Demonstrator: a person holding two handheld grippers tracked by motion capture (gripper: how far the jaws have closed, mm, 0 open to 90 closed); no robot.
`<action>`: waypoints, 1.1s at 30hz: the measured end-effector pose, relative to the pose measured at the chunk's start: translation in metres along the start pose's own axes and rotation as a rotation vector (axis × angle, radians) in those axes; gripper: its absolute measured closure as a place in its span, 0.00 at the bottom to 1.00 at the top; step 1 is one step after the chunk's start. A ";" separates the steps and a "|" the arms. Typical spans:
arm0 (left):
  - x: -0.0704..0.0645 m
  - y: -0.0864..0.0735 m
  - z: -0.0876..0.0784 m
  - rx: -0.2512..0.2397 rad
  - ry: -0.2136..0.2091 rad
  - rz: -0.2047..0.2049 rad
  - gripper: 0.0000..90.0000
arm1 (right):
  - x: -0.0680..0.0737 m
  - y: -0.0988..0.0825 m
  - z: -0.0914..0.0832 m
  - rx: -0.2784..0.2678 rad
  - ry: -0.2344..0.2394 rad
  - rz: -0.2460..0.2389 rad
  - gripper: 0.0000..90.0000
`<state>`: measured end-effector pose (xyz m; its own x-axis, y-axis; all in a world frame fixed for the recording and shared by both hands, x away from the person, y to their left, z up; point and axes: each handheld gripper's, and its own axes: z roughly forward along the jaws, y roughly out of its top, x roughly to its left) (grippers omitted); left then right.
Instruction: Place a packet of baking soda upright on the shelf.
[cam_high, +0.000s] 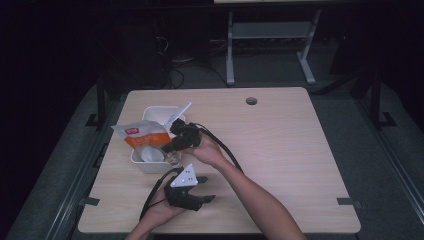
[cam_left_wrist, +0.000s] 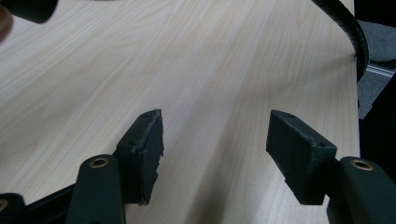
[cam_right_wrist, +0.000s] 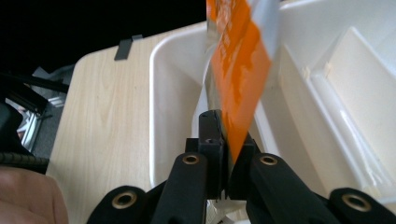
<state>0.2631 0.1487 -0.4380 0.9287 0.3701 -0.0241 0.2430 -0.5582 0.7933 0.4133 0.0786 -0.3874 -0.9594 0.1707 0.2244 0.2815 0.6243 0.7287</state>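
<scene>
Lowering orange snack bag (cam_high: 144, 138) into white bin (cam_high: 150, 165), right gripper (cam_right_wrist: 227, 156) pinching its edge. Left gripper (cam_left_wrist: 215, 144) spread, idle over table (cam_high: 280, 145). Next, likely: release once bag settles inside.

High view dim, surroundings near black, only the table (cam_high: 280, 150) evenly lit from above, image soft and low-detail. Left gripper view bright, sharp wood grain, soft shadows under jaws. Right gripper view: orange pouch (cam_right_wrist: 238, 70) blurred close-up, white bin (cam_right_wrist: 177, 93) slightly overexposed.
</scene>
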 end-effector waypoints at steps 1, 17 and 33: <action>0.000 0.000 0.000 0.000 0.000 0.000 0.40 | 0.000 -0.001 0.000 -0.001 0.002 0.005 0.98; -0.003 0.001 0.002 0.008 -0.008 0.008 0.40 | -0.002 -0.019 0.009 0.025 -0.030 0.007 1.00; -0.003 0.001 0.004 0.010 -0.012 0.011 0.40 | -0.006 -0.021 -0.002 -0.021 -0.003 0.040 0.99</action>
<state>0.2617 0.1443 -0.4400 0.9346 0.3550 -0.0224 0.2353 -0.5699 0.7873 0.4136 0.0628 -0.4025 -0.9475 0.1973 0.2515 0.3196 0.6008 0.7327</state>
